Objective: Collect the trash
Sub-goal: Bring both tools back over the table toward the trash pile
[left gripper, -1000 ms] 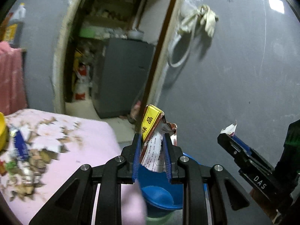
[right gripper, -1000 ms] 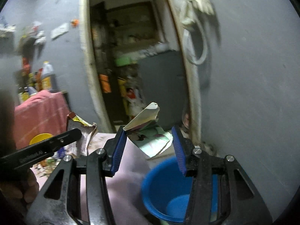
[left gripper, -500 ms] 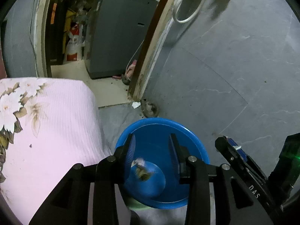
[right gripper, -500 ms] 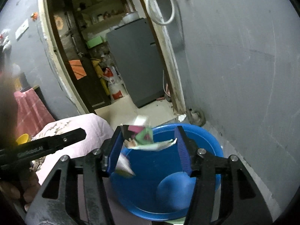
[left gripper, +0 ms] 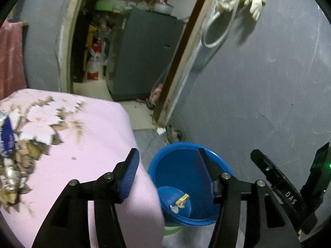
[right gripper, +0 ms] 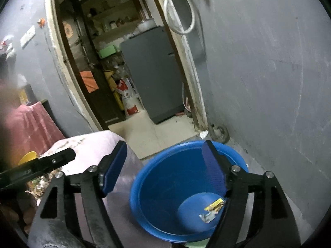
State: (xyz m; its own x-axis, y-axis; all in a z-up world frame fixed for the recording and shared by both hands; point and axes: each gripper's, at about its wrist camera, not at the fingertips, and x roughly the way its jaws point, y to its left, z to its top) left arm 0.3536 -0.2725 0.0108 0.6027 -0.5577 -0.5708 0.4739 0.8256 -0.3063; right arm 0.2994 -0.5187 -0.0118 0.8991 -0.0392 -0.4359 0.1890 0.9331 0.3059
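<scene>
A blue plastic basin [left gripper: 225, 165] stands on the floor beside the pink bed; it also shows in the right wrist view [right gripper: 157, 177]. Wrappers [left gripper: 181, 202] lie on its bottom, seen too in the right wrist view [right gripper: 213, 209]. My left gripper [left gripper: 167, 175] is open and empty above the basin's left rim. My right gripper [right gripper: 163, 165] is open and empty above the basin. More wrappers [left gripper: 6, 136] lie on the bed at the far left.
The pink floral bed cover [left gripper: 86, 136] fills the left. A grey wall [left gripper: 269, 82] rises on the right. A doorway [right gripper: 124, 82] opens onto a grey fridge [right gripper: 153, 76]. A yellow cup [right gripper: 28, 157] sits on the bed.
Both grippers opened wide and let go of their wrappers, which fell into the blue basin. Both cameras tilted down, then back up a little.
</scene>
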